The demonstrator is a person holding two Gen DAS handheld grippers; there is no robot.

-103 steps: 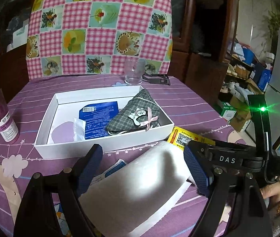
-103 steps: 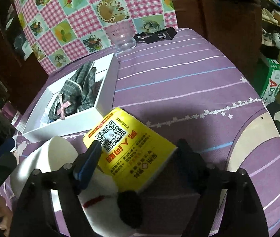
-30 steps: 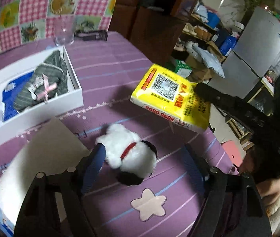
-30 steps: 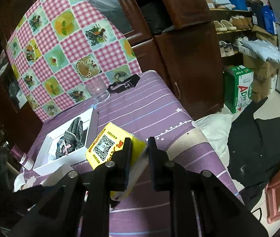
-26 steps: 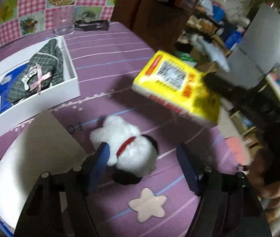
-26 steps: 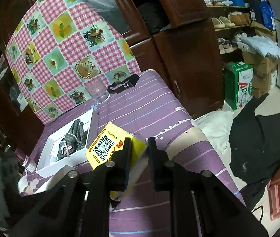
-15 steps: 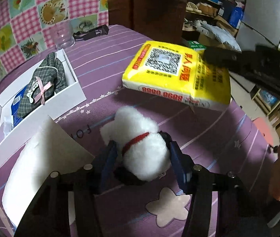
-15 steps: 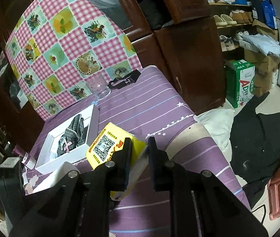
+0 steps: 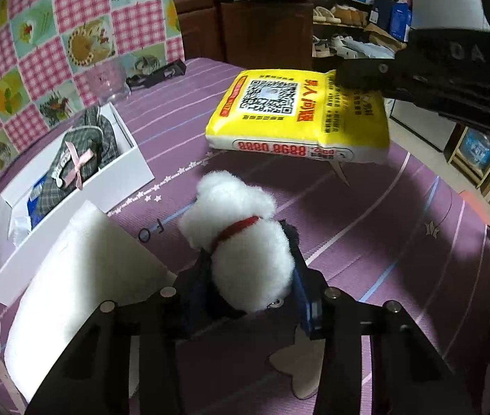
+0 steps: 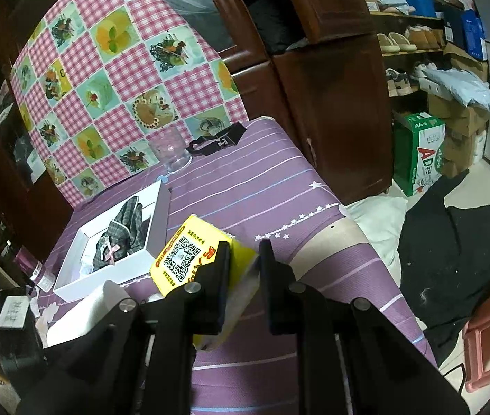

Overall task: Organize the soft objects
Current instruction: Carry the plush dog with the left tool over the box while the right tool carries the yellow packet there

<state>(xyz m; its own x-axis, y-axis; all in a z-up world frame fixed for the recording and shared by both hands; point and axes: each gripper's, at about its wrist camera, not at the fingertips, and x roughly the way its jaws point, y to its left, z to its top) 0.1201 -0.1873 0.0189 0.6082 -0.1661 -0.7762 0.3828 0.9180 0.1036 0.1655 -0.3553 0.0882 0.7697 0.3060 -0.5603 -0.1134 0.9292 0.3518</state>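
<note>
Closing left gripper: my jaws narrowing around plush, frame centre.
Right gripper: clamping my yellow pack.

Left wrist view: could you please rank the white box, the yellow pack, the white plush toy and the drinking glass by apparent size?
1. White box
2. Yellow pack
3. White plush toy, though it sits nearest the camera, so its rank against the pack is unsure
4. Drinking glass
</note>
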